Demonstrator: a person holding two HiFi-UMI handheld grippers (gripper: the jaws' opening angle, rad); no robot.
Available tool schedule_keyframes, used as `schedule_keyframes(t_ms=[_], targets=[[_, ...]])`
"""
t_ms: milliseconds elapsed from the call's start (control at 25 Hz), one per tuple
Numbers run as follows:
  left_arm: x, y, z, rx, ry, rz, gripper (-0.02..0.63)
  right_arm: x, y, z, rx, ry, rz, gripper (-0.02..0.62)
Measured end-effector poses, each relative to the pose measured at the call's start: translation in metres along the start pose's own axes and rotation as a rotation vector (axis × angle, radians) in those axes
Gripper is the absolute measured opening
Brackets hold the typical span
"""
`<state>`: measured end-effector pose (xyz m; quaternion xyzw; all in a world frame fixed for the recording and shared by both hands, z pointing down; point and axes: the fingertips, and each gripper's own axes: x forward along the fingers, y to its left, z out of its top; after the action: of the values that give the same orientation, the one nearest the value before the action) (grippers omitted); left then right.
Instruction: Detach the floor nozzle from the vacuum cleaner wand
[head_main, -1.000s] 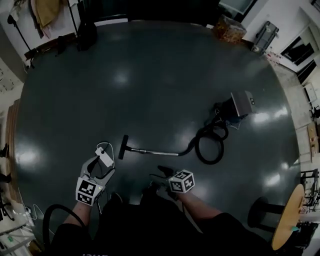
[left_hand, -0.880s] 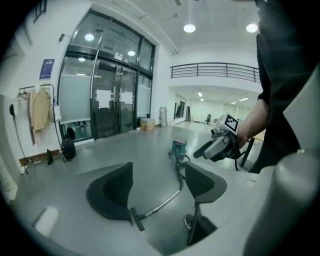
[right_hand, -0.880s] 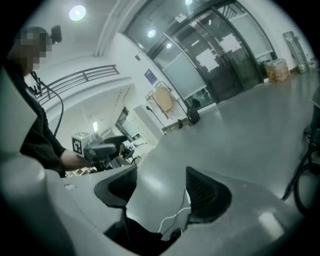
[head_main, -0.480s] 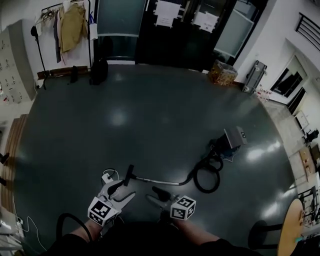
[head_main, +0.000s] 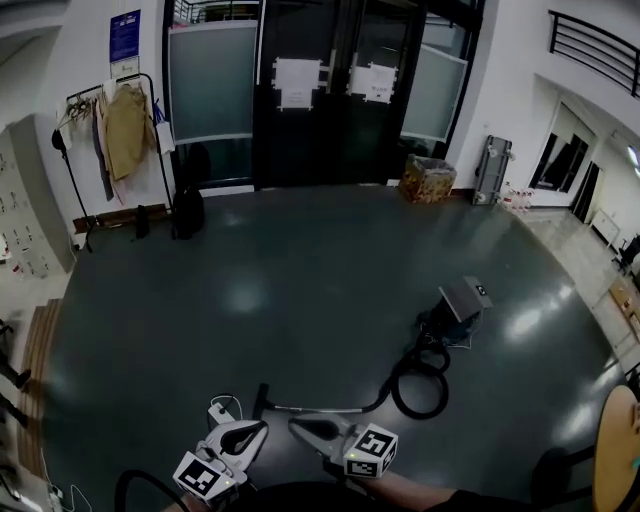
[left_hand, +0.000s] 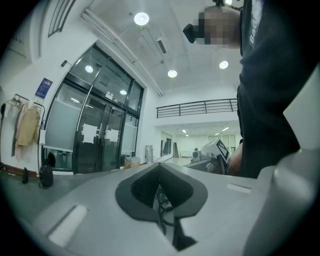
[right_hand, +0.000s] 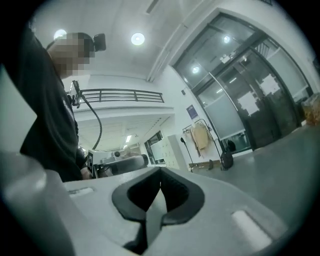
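The vacuum cleaner lies on the dark floor in the head view. Its grey canister (head_main: 463, 298) is at the right and the black hose (head_main: 420, 386) is coiled beside it. The thin metal wand (head_main: 322, 409) runs left to the black floor nozzle (head_main: 261, 399), which is still joined to it. My left gripper (head_main: 260, 428) and right gripper (head_main: 296, 425) hover near the bottom edge, above the wand's near side. Both have just closed and are shut with nothing between the jaws. In the gripper views the left gripper (left_hand: 160, 176) and right gripper (right_hand: 160, 179) point level into the hall, and the vacuum is out of sight.
A white adapter with a cable (head_main: 222, 411) lies left of the nozzle. Glass doors (head_main: 320, 95), a coat rack (head_main: 112, 130), a black bag (head_main: 187, 213), a box (head_main: 427, 178) and a suitcase (head_main: 491, 168) line the far wall. A round wooden table (head_main: 620, 450) stands at the right.
Both grippers have risen and gone from wide open to shut, empty. The head view has tilted up, so the vacuum now sits lower in the frame and the far wall shows.
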<state>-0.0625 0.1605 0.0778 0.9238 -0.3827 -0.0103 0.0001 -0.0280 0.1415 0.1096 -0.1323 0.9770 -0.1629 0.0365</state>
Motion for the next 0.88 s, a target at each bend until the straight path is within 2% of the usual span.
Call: schedule_keyframes(t_ms=[120,200,640,880], targets=[[0.015,-0.022,-0.001,-0.021,-0.010,-0.026,-0.005,-0.011,0.005,0.011,-0.068,-0.030,-0.010,0.002],[0.023,-0.035,-0.002,-0.007,0.000,-0.056,-0.005,-0.019,0.005,0.017,-0.093,-0.053,-0.024,0.000],[0.034,-0.048,-0.010,0.016,0.040,-0.103,-0.005,-0.039,0.006,0.022,-0.093,-0.069,-0.081,0.000],[0.032,-0.042,-0.008,0.004,0.041,-0.093,-0.005,-0.039,0.007,0.025,-0.097,-0.070,-0.097,0.000]])
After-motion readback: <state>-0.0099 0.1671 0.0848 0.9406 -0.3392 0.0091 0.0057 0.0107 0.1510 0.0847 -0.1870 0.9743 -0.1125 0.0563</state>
